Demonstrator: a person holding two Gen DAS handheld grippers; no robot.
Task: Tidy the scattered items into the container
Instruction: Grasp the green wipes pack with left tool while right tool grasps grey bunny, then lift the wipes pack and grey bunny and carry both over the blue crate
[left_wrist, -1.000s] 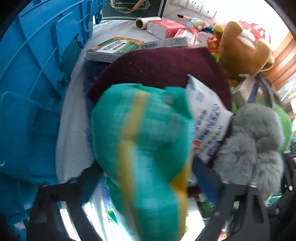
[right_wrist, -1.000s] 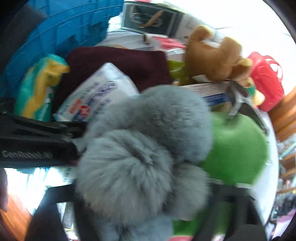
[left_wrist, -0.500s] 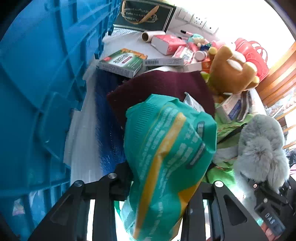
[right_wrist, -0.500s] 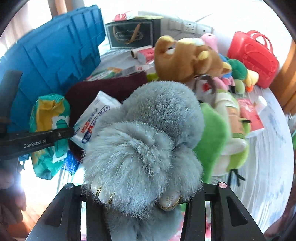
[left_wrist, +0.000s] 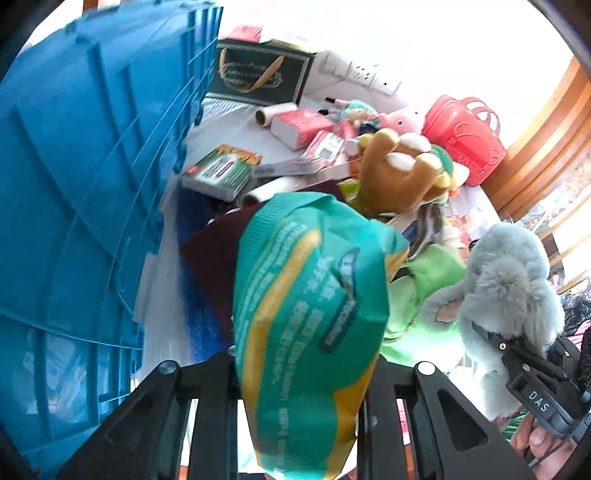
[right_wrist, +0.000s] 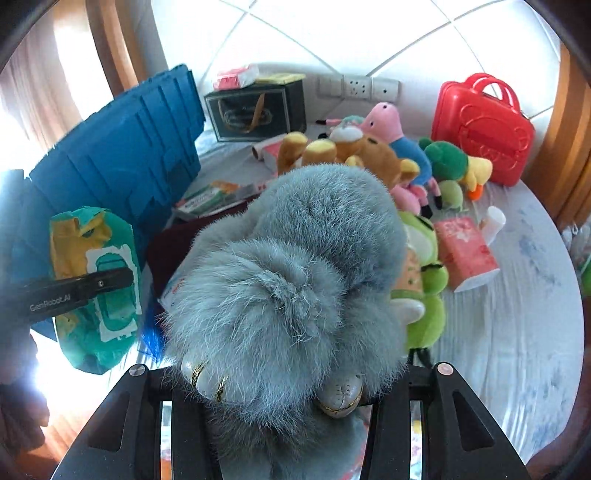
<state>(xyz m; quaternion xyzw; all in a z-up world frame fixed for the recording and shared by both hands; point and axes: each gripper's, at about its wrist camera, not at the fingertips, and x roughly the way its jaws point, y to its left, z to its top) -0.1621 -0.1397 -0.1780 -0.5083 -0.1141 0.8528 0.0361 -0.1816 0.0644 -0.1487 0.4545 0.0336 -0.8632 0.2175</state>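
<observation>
Your left hand-held gripper (left_wrist: 306, 373) has just clamped the green packet (left_wrist: 310, 295) and lifted it off the tabletop; your right hand-held gripper (right_wrist: 291, 384) pinches the grey plush (right_wrist: 295, 280), also raised. Both can go to the blue container (left_wrist: 85, 192) beside them.

A tall blue crate (right_wrist: 122, 155) walls off the left side of the table. Beside it a maroon cloth (left_wrist: 218, 258) and a green box (left_wrist: 221, 171) cover the surface. Plush toys crowd the middle: a brown bear (right_wrist: 369, 155), a green frog (right_wrist: 424, 280). A red case (right_wrist: 480, 129) blocks the far right. Bare white tabletop (right_wrist: 517, 314) lies open at the near right.
</observation>
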